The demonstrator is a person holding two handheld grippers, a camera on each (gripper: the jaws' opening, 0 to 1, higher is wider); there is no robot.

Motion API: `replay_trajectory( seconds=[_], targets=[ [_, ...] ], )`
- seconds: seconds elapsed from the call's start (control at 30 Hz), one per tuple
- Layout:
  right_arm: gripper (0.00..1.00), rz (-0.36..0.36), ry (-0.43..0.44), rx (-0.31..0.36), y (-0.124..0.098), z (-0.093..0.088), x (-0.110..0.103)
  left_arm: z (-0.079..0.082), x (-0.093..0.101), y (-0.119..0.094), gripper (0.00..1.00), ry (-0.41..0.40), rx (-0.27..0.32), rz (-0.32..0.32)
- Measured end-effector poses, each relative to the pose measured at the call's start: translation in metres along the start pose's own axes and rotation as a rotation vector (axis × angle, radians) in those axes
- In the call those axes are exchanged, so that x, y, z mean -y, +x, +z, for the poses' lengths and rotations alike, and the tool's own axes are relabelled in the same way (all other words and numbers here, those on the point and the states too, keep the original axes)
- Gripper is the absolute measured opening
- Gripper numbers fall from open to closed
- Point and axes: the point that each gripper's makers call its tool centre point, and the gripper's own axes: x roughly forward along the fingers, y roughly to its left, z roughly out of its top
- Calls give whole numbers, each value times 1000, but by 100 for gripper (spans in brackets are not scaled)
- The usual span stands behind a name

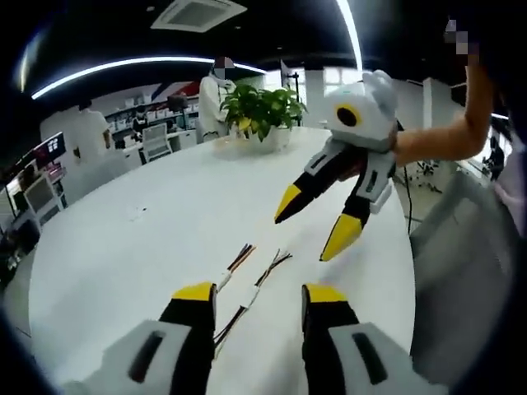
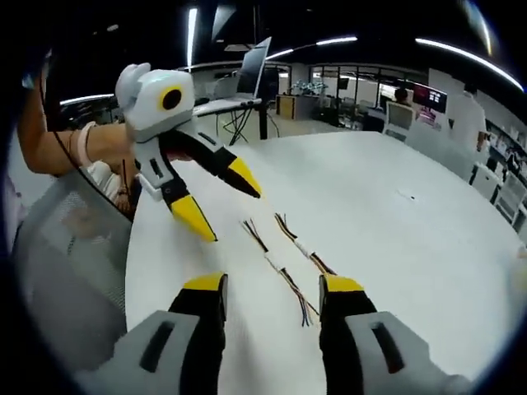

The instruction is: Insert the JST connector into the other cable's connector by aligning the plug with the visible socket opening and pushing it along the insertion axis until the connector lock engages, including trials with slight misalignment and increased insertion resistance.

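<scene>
Two thin cables (image 1: pixel 247 276) with small white connectors and frayed multicoloured wire ends are seen lying side by side on the white table (image 1: pixel 165 214), untouched, between the spread jaws of the left gripper (image 1: pixel 259 295) and the right gripper (image 2: pixel 272 284), with no readable writing.

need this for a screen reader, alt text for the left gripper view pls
Two short cables with small white connectors lie side by side on a round white table, just beyond the open left gripper. The open right gripper hovers above them, and a green potted plant stands at the far edge.
</scene>
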Motion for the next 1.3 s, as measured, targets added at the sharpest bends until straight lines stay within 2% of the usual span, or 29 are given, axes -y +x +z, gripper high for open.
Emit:
replay_trajectory(
  seconds=[0.23,0.33,0.57,0.73,1.03,1.13,1.2,1.3],
  targets=[
    [49,-40,51,34,-20,7,3,6,6,-13,46,1,6,13],
    [52,-60,54,35,-28,8,1,8,7,-16,54,-9,15,26],
    [60,-62,95,49,-37,11,-9,7,14,-21,65,-37,19,34],
    [71,-70,125,59,-39,11,-14,12,31,-22,75,-74,56,5],
    [83,-94,141,61,-49,10,-20,10,33,-25,84,-143,66,31],
    [87,-108,159,65,-52,9,-21,12,40,-28,91,-186,92,-6],
    [88,-115,161,66,-54,8,-23,16,42,-31,94,-164,124,-1],
    [92,-129,156,96,-58,11,-27,18,42,-34,98,-170,127,5]
  ],
)
